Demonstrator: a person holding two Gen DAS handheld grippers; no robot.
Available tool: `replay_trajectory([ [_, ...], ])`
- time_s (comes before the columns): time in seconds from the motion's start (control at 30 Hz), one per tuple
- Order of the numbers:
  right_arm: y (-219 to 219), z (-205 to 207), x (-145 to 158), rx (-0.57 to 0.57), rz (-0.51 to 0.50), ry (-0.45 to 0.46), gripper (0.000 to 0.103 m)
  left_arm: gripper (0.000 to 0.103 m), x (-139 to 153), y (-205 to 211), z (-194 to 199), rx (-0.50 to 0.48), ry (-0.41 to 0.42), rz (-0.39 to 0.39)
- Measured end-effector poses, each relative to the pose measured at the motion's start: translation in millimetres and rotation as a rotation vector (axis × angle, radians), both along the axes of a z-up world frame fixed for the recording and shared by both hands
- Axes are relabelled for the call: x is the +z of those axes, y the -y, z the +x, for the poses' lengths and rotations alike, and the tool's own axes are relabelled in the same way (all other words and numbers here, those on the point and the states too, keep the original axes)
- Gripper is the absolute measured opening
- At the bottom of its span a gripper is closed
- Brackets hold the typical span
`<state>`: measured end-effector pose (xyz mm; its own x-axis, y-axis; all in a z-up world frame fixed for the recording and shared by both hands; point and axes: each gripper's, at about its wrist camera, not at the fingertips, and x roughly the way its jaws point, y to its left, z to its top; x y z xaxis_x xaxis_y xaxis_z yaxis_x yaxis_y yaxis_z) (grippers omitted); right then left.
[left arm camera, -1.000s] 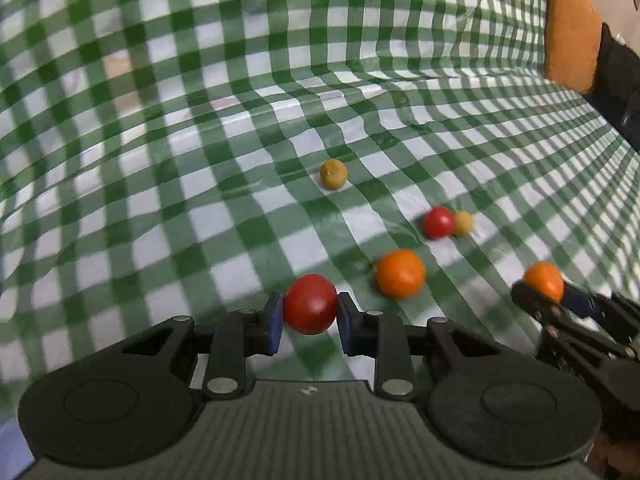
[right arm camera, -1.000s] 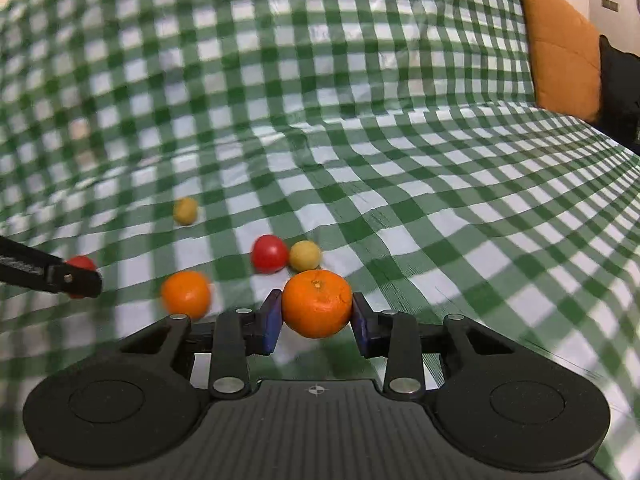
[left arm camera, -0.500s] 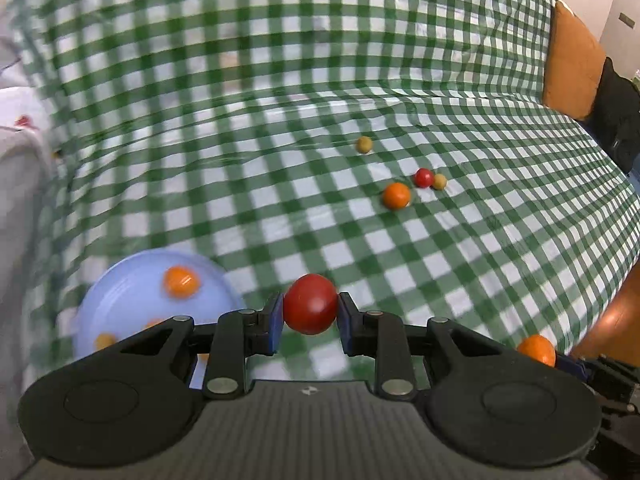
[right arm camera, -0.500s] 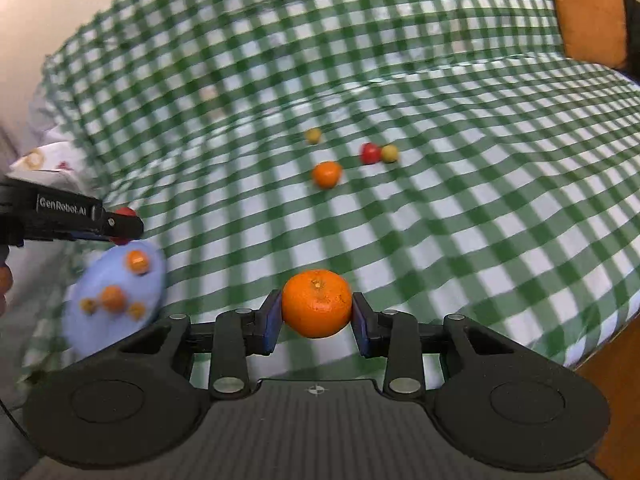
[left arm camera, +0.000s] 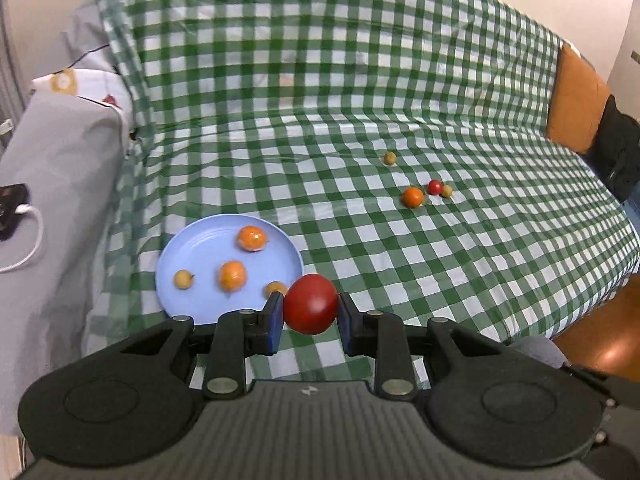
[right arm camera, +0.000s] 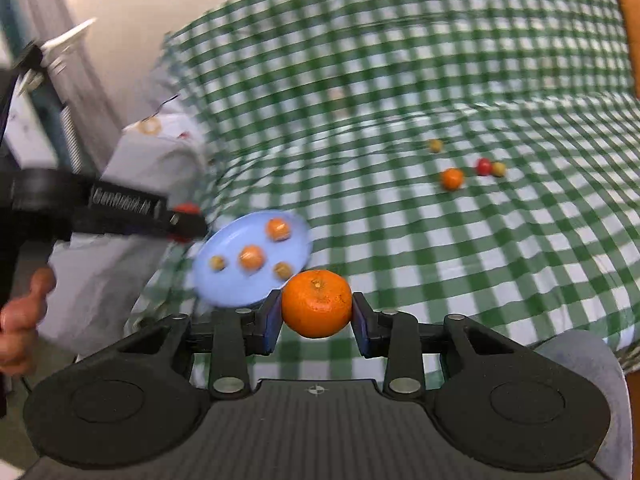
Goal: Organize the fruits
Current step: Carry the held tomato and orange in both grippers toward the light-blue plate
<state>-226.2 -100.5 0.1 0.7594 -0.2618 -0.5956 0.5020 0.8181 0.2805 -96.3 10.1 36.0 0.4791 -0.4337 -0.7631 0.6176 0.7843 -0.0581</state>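
Observation:
My left gripper (left arm camera: pixel 310 312) is shut on a red tomato (left arm camera: pixel 311 303) and holds it in the air just right of a blue plate (left arm camera: pixel 200 256). The plate holds several small orange and yellow fruits. My right gripper (right arm camera: pixel 317 318) is shut on an orange mandarin (right arm camera: pixel 317 303), above the near right of the plate (right arm camera: pixel 224 292). The left gripper (right arm camera: pixel 188 220) with its tomato also shows in the right wrist view, left of the plate. Several fruits still lie on the cloth: an orange (left arm camera: pixel 413 197), a small red one (left arm camera: pixel 435 187) and two yellowish ones (left arm camera: pixel 447 191).
A green checked cloth (left arm camera: pixel 360 100) covers the sofa. A grey armrest (left arm camera: pixel 52 152) with a phone and white cable (left arm camera: pixel 24 236) stands at the left. An orange cushion (left arm camera: pixel 576 108) sits at the far right. The sofa's front edge drops to a wooden floor (left arm camera: pixel 600 320).
Both grippers have pulled back and up from the loose fruits and swung left, each carrying its fruit. The blue plate has come closer in both views.

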Motion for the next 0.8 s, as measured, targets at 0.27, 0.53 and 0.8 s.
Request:
replay_trajectory([
  [0.27, -38, 3, 19, 0.072, -0.098, -0.001, 0.038, 0.031, 10, -43, -12, 0.066, 0.012, -0.038],
  [0.53, -50, 5, 23, 0.103, -0.144, -0.003, 0.038, 0.031, 15, -66, -10, 0.114, 0.012, -0.07],
  [0.8, -53, 7, 22, 0.109, -0.148, -0.01, 0.038, 0.031, 16, -71, -5, 0.13, 0.015, -0.079],
])
